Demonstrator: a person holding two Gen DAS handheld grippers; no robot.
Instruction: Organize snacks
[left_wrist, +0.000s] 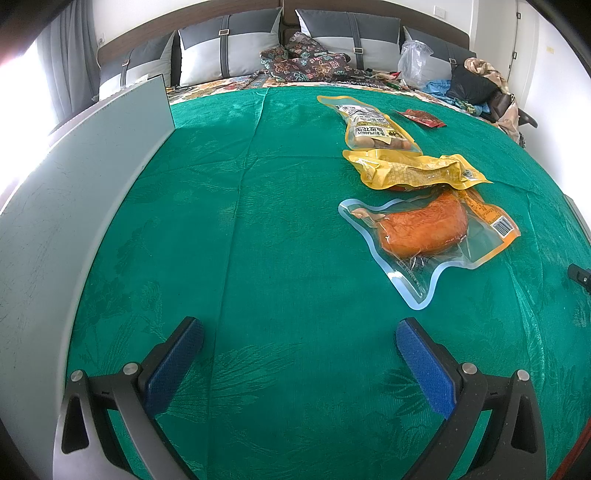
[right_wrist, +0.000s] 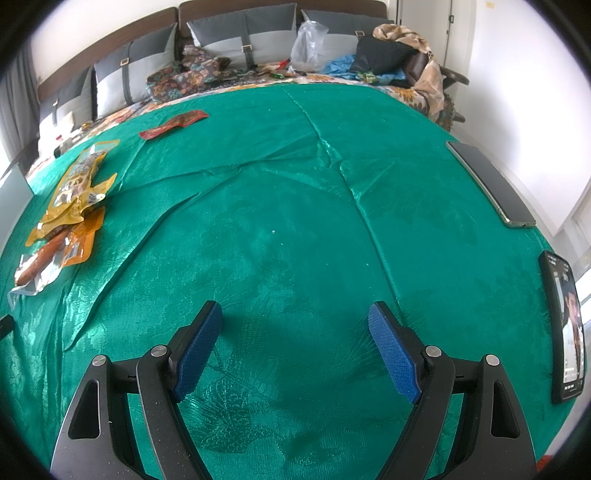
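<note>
Several snack packs lie on the green cloth (left_wrist: 280, 221). A clear pouch with an orange meat piece (left_wrist: 424, 229) is nearest, ahead and to the right of my left gripper (left_wrist: 299, 332), which is open and empty. Behind that pouch lie a crumpled yellow pack (left_wrist: 410, 171), a yellow peanut bag (left_wrist: 367, 123) and a small red sachet (left_wrist: 421, 118). In the right wrist view the same pile (right_wrist: 70, 206) sits far left and the red sachet (right_wrist: 173, 123) further back. My right gripper (right_wrist: 295, 314) is open over bare cloth, well away from the snacks.
A grey box wall (left_wrist: 74, 206) stands along the left side. Two phones lie at the right edge: one dark (right_wrist: 491, 184), one lit (right_wrist: 565, 325). Pillows (left_wrist: 229, 48), patterned fabric, a plastic bag (left_wrist: 413, 59) and clothes sit at the back.
</note>
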